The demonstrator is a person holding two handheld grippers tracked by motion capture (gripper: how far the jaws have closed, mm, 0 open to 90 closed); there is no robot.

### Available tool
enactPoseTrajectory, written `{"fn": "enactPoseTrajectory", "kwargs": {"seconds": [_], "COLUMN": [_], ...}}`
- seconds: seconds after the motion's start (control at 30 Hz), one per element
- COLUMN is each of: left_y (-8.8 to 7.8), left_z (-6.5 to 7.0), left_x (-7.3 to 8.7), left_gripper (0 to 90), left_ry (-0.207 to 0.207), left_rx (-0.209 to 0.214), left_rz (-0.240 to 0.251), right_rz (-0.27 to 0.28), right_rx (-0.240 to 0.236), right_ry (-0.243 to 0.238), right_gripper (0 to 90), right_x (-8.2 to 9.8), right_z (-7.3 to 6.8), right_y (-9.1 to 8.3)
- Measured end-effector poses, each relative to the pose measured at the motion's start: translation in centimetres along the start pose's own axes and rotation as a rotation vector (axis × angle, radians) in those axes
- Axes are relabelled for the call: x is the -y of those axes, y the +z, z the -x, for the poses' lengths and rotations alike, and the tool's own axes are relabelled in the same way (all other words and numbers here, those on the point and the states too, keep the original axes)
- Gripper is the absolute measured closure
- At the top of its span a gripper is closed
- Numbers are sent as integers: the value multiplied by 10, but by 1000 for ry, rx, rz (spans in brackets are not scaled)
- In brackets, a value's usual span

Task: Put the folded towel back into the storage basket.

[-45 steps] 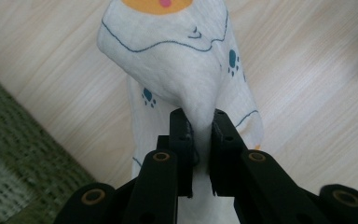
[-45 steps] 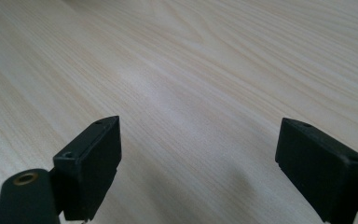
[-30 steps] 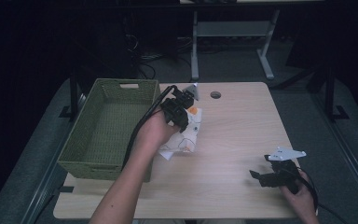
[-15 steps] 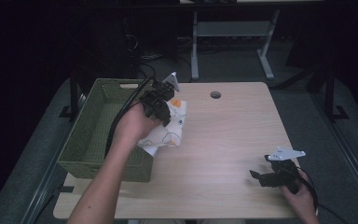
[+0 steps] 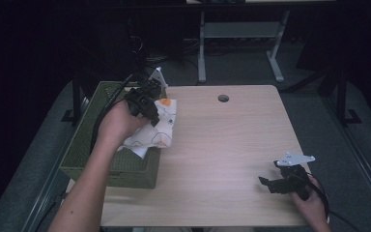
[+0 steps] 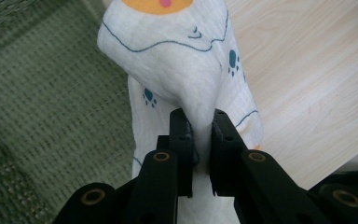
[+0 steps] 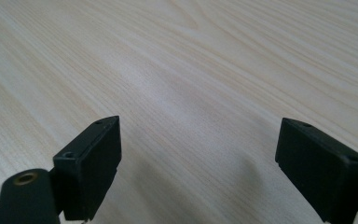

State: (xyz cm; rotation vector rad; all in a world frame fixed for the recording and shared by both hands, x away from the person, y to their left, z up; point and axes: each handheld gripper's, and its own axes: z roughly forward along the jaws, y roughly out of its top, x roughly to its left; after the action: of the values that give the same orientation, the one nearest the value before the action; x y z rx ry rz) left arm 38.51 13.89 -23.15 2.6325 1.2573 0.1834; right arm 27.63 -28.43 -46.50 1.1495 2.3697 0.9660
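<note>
A white cloth [image 5: 154, 130] printed with orange patches, blue lines and paw marks hangs from my left gripper [image 5: 147, 110], which is shut on a fold of it. In the left gripper view the cloth [image 6: 182, 60] rises from between the two black jaws and droops over the right rim of a green woven basket [image 6: 42, 116]. From above, the cloth straddles the basket [image 5: 89, 145] edge and the table. My right gripper [image 5: 270, 184] rests low over the table's near right corner, open, with bare wood [image 7: 200, 93] between its jaws.
The light wooden table [image 5: 222, 145] has a round cable hole [image 5: 223, 98] near its far edge. The basket stands along the table's left side. A metal desk frame [image 5: 241, 34] stands behind, on the dark floor.
My left gripper has carried the cloth leftward, from over the table toward and partly over the basket. The right gripper has stayed still.
</note>
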Motion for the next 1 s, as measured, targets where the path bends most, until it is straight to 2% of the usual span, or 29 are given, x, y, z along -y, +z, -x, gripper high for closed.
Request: {"fn": "enactPoseTrajectory", "kwargs": {"seconds": [0.43, 0.73, 1.0], "left_y": [-7, -4, 7], "left_z": [-33, -51, -66], "left_x": [19, 30, 36], "left_gripper": [821, 819, 819], "left_ry": [-68, -88, -82], "left_rx": [-7, 4, 18], "left_rz": [-11, -16, -37], "right_rz": [-1, 0, -6], "right_rx": [3, 6, 7], "right_ry": [9, 9, 5], "right_gripper": [139, 139, 139], "right_x": [1, 1, 1], "right_z": [1, 2, 2], "right_y": [0, 0, 0]}}
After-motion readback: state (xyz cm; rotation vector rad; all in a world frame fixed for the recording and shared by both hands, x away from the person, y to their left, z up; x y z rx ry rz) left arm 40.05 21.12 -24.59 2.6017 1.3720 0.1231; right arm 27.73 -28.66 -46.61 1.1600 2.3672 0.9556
